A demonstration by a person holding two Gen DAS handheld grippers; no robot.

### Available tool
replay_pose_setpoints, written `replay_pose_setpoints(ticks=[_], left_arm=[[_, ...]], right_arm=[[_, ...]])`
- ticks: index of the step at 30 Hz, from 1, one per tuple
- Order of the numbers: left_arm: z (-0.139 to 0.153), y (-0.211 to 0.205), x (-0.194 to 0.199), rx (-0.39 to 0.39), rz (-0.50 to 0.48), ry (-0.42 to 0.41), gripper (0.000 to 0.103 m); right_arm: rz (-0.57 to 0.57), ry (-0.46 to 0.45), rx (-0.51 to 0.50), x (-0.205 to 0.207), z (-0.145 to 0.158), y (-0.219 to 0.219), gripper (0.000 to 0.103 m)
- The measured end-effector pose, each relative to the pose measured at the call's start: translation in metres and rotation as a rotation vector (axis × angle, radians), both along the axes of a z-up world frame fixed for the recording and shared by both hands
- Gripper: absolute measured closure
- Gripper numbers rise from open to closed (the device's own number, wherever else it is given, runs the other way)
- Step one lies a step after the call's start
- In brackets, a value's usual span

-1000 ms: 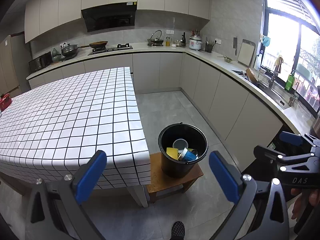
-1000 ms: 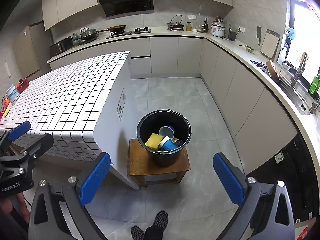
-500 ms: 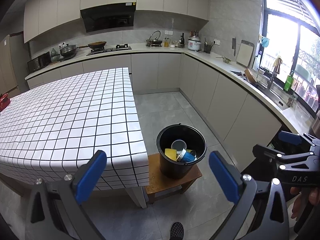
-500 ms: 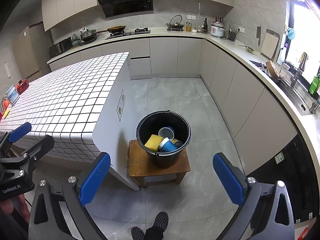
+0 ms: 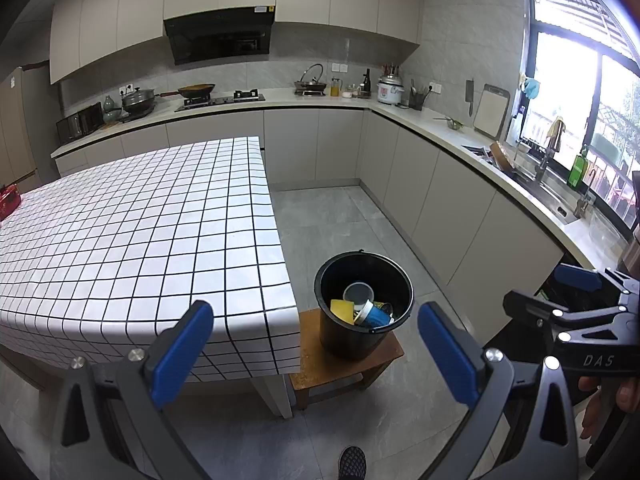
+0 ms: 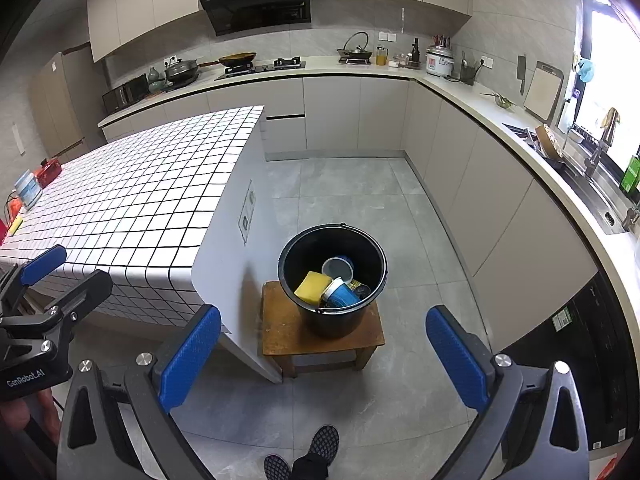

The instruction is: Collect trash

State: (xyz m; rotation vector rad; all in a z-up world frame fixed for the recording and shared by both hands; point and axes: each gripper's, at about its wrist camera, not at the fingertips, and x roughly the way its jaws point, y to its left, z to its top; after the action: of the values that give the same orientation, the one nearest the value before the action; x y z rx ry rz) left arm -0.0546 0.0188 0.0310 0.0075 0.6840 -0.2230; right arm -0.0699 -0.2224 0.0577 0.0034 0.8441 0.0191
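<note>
Black bucket [image 6: 333, 280] on a small wooden stool [image 6: 320, 336], on the floor just off the near right corner of the checked counter [image 5: 132, 240]. Inside the bucket: yellow sponge [image 6: 313, 287], blue-sided cup [image 6: 340, 294] lying on its side, a second pale cup [image 6: 337, 267] with its mouth up, something darker beneath, too small to tell. Trash apparently already gathered here; the visible stretch of the counter shows no loose pieces, only a few items at its far left edge [image 6: 30, 188], too small to name.

Bucket ahead of and below both tools, well apart from either. Centred between the blue pads in the right view, off to the right of centre in the left view. Right gripper [image 6: 322, 360] judged the better lined up, more directly over the bucket. No long axis on the bucket itself; blue-sided cup lies mouth toward the counter side.

Left gripper [image 5: 316, 356]: jaws wide apart, nothing between them. Right gripper: jaws likewise wide apart, empty. Both held high, tilted down toward floor and stool, side by side, each visible at the edge of the other's view. Shoe tip [image 6: 316, 446] on the floor below.

Judgement: task at or near its end, unless more trash lies out of view.
</note>
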Motion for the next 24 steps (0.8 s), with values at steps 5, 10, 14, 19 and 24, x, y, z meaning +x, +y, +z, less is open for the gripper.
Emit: replay_pose_setpoints(ticks=[5,10,14,19,24], left_arm=[[0.0001,0.0036,-0.0006,-0.002,0.002,-0.004,0.001],[0.0016,0.0033,-0.0002,-0.005,-0.001,-0.009,0.001],[0.0016,0.0043,0.0002,-0.007,-0.001,-0.010,0.001],[0.0027,0.0035,0.0006,-0.008,-0.004,-0.013,0.001],[0.0044,0.0045,0.0007,-0.004,0.002,-0.029,0.001]], right_arm=[[0.005,-0.001,-0.002,0.0009,0.0003,0.0018,0.000],[0.011,-0.003,-0.003,0.0012,0.0012,0.0032,0.000],[0.013,-0.005,-0.003,0.0018,0.0012,0.0030,0.000],[0.016,-0.007,-0.003,0.0018,0.0014,0.0037,0.000],[0.021,-0.007,-0.005,0.0022,0.0006,0.0054,0.000]])
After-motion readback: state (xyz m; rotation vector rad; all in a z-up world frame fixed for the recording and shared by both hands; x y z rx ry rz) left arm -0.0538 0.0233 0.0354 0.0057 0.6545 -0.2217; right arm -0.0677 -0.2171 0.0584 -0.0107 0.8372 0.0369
